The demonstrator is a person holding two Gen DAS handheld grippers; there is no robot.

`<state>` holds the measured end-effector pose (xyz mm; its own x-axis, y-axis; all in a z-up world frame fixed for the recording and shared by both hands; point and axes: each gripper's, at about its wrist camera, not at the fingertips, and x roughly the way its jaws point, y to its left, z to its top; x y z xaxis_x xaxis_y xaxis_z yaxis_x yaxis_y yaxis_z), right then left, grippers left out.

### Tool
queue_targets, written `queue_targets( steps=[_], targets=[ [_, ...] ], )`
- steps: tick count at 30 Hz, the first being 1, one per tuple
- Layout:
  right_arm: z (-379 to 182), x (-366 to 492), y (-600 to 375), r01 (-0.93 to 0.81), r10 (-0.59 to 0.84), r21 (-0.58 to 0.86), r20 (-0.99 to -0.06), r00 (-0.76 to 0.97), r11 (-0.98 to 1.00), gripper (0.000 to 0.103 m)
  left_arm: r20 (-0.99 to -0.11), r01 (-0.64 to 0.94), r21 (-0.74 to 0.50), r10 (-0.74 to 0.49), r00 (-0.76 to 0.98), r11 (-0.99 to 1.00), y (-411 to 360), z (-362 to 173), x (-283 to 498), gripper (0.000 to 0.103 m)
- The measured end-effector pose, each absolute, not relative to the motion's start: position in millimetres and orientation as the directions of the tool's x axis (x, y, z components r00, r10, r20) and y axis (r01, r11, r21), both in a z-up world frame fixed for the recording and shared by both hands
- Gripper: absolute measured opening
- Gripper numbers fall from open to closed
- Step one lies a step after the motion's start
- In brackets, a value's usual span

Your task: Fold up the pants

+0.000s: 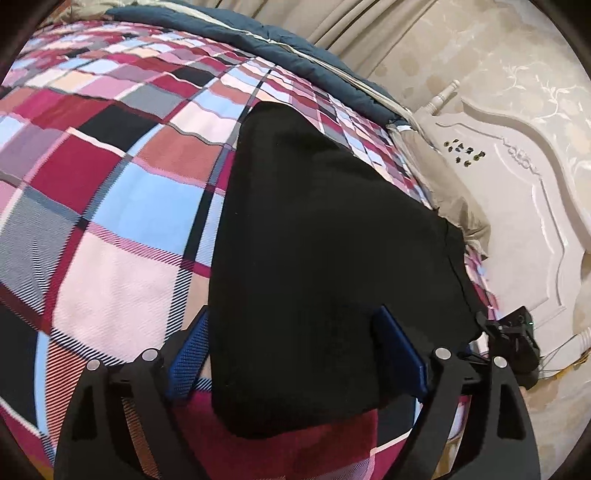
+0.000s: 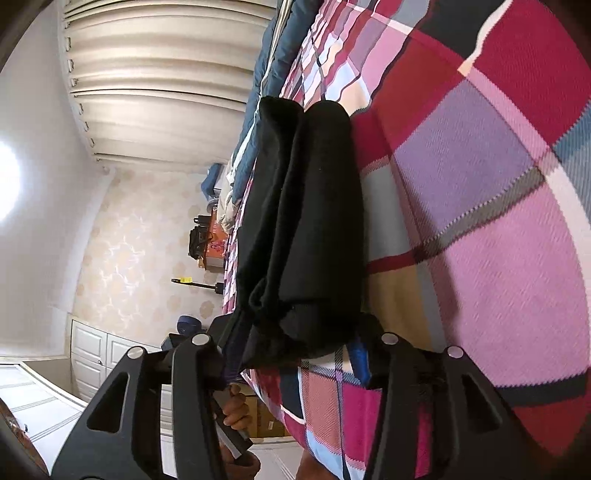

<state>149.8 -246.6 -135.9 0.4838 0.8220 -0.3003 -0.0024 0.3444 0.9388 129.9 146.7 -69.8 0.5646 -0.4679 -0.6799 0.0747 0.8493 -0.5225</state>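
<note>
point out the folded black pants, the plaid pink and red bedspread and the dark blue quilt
folded black pants (image 1: 317,251), left wrist view, middle of the top layer
plaid pink and red bedspread (image 1: 110,206), left wrist view, bare patch left of the pants
dark blue quilt (image 1: 236,26), left wrist view, its rolled edge at the bed's far side

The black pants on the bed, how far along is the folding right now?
Mostly done, it seems: the black pants lie on the plaid bedspread as a compact stack, with several layers showing along its edge in the right wrist view. In hand: the left gripper stands open around the near end, apparently not pinching, and the right gripper straddles the other end. Left: withdrawing both grippers, perhaps a final smoothing.
</note>
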Motion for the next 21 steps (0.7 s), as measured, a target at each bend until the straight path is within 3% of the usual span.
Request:
queue_targets(
  steps=[12, 18, 21],
  targets=[
    [-133.6, 117.8, -268.7, 0.021, 0.798, 0.94, -0.301, 0.522, 0.341, 0.053, -0.71, 0.043, -0.445, -0.382, 0.591, 0.895, 147.5, -63.5, 115.7, 0.087],
    [-119.0, 96.2, -266.0, 0.064, 0.685, 0.849, -0.465, 0.56, 0.524, 0.055, -0.721, 0.027, -0.319, -0.261, 0.642, 0.947, 143.6, -48.7, 93.2, 0.086],
    [-107.0, 85.0, -253.2, 0.074, 0.597, 0.768, -0.551, 0.583, 0.636, 0.066, -0.717, 0.002, -0.244, -0.182, 0.673, 0.97, 139.7, -40.7, 78.2, 0.086]
  ],
)
